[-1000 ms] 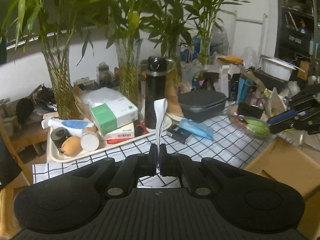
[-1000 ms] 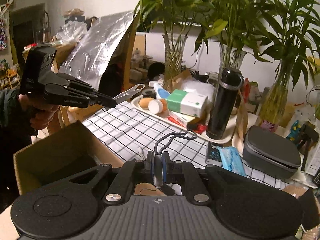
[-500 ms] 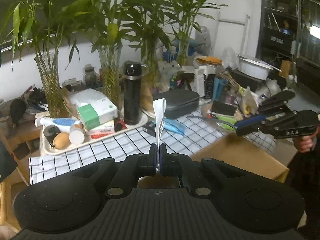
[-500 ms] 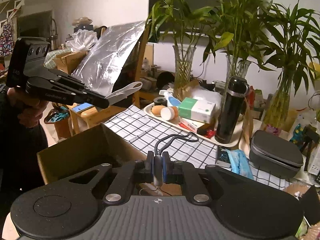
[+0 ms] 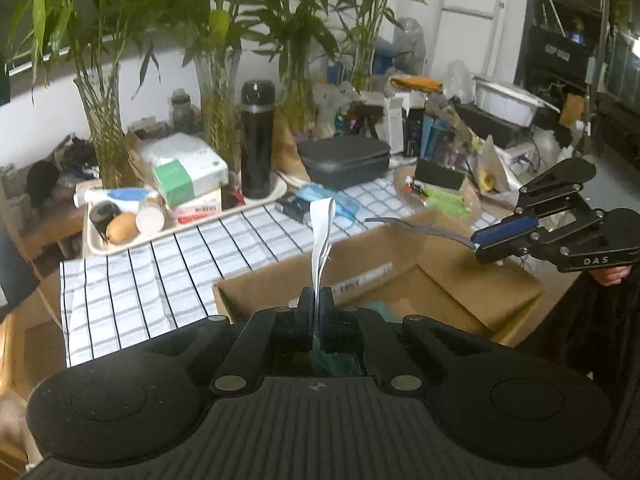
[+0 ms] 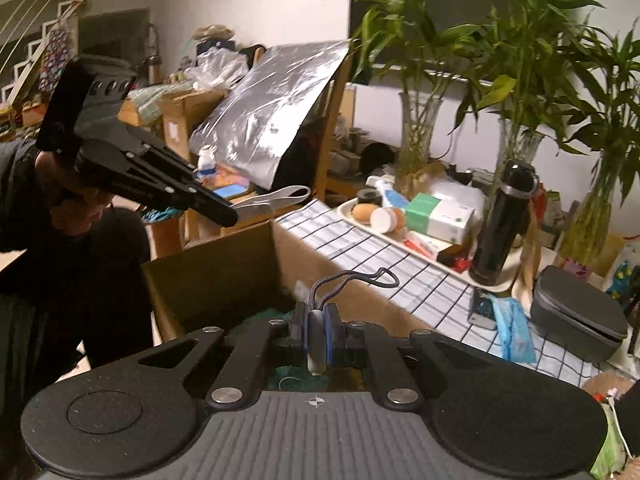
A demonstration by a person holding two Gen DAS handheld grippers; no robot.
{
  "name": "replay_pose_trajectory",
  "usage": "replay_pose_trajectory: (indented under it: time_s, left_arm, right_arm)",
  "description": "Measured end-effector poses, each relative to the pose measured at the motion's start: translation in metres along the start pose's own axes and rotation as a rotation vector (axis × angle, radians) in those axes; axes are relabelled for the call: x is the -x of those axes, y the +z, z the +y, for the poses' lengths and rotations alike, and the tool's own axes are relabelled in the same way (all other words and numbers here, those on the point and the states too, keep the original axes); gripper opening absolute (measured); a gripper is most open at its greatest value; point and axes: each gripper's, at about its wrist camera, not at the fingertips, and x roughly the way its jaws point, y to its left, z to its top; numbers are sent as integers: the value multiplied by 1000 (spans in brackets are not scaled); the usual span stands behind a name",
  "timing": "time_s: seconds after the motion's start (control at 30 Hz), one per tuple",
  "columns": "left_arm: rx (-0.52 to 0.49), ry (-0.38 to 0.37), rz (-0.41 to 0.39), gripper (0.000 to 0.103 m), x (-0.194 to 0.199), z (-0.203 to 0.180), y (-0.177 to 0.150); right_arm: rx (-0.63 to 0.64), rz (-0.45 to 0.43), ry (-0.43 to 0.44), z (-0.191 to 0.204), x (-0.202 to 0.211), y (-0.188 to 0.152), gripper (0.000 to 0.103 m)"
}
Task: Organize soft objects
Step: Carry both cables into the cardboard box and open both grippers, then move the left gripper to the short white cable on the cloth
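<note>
Looks like someone's cluttered living room at home. Bamboo plants (image 5: 100,92) in glass vases, a checked tablecloth (image 5: 168,264), staircase (image 6: 36,68) behind.

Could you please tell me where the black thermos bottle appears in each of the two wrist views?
Left wrist: black thermos bottle upper left of centre, upright on the tray's right end.
Right wrist: thermos at right, upright on the tray's near end.
Shared landmark: green-and-white box.
</note>
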Motion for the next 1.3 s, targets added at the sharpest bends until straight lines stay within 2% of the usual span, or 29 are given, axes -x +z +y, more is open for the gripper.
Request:
replay_pose_trajectory:
  time_s: [0.13,0.2,0.23,0.27,0.33,0.37,0.5,0.9,1.17,1.3]
  left_arm:
    - [7,-4,43,6,-4,-8,-9]
    - [0,14,81,12,-8,-11,-13]
    - [2,25,91,27,-8,-11,-15]
    - [2,32,93,43,-8,-12,-18]
    - [-8,43,76,58,-5,-14,-22]
    - [-17,49,66,62,-2,-15,-23]
    - [-28,48,57,62,4,-20,-25]
    - [-36,113,29,63,9,-16,-26]
    - [-7,124,10,63,11,-8,-23]
    - [-3,126,-2,63,10,-5,-22]
  right_arm:
    - [31,34,32,10,0,-7,11]
    - [45,79,39,14,-3,-10,14]
    - [57,98,29,16,-5,-11,33]
    - [65,108,17,18,-6,-13,65]
    - [71,120,21,19,-7,-15,94]
    - [77,116,19,21,-7,-15,95]
    - [65,101,-2,18,-5,-15,103]
    - [45,149,-98,11,-20,-14,103]
    - [-71,149,-232,-13,-21,-14,103]
    - [-112,150,-273,-21,-22,-14,103]
